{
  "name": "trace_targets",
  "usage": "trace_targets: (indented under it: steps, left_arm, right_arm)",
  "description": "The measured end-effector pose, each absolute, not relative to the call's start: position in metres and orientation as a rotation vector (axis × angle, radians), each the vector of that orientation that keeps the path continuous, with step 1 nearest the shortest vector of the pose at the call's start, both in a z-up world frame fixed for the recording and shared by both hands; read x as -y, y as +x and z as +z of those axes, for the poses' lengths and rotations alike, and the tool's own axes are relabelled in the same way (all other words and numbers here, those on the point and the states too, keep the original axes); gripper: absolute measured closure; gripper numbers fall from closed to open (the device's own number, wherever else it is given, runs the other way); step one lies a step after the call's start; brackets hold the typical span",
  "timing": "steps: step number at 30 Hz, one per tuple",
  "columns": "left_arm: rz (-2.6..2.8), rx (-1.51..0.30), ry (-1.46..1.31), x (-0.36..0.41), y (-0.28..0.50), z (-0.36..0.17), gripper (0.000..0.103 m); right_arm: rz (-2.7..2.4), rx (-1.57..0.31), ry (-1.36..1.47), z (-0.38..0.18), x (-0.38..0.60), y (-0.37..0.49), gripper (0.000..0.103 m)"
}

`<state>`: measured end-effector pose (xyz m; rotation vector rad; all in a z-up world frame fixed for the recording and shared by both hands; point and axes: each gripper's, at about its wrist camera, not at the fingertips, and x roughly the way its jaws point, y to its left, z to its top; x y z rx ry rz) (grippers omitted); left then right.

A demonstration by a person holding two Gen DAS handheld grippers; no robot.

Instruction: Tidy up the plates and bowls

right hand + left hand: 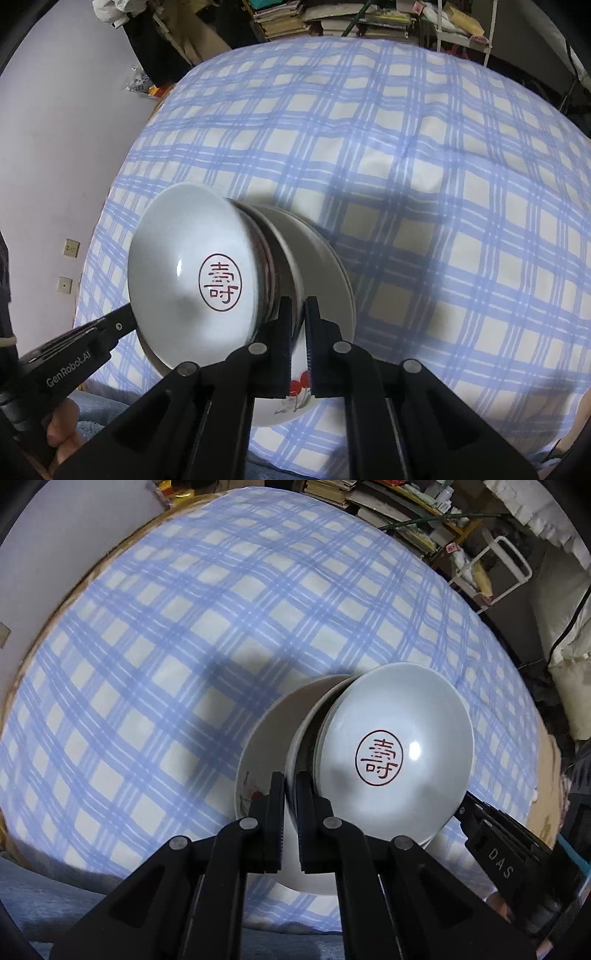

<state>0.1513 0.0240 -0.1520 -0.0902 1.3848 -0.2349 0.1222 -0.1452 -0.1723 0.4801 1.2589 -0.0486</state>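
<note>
On plate (332,280), bowl (192,273) stacked w/ both grippers clamped.

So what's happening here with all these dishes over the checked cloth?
A person is holding a stack of dishes with two handheld tongs, one on each side. The left tongs are closed on the plate's rim, and the right tongs are closed on the opposite rim. Bowls sit on the plate, topped by a white bowl with a red seal mark inside. The stack appears tilted above the blue checked tablecloth.
</note>
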Motion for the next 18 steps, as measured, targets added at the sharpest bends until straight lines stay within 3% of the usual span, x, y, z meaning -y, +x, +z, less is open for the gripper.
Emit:
trace_targets:
  steps: [12,14,16,18]
  left_arm:
    - [-0.224,-1.224,0.039,-0.023,0.122,-0.102,0.087]
    - [-0.197,-1.176,0.069,-0.024,0.114,-0.089,0.083]
    - [-0.169,-1.133,0.085,-0.026,0.110,-0.078,0.077]
    - [-0.148,-1.093,0.084,-0.032,0.104,-0.067,0.068]
  right_arm:
    - [-0.051,-1.122,0.389,-0.123,0.154,0.099,0.091]
    - [-0.054,-1.088,0.386,-0.109,0.158,0.092,0.087]
    - [-0.064,-1.051,0.370,-0.094,0.162,0.083,0.068]
    - [-0.082,-1.000,0.343,-0.079,0.165,0.074,0.059]
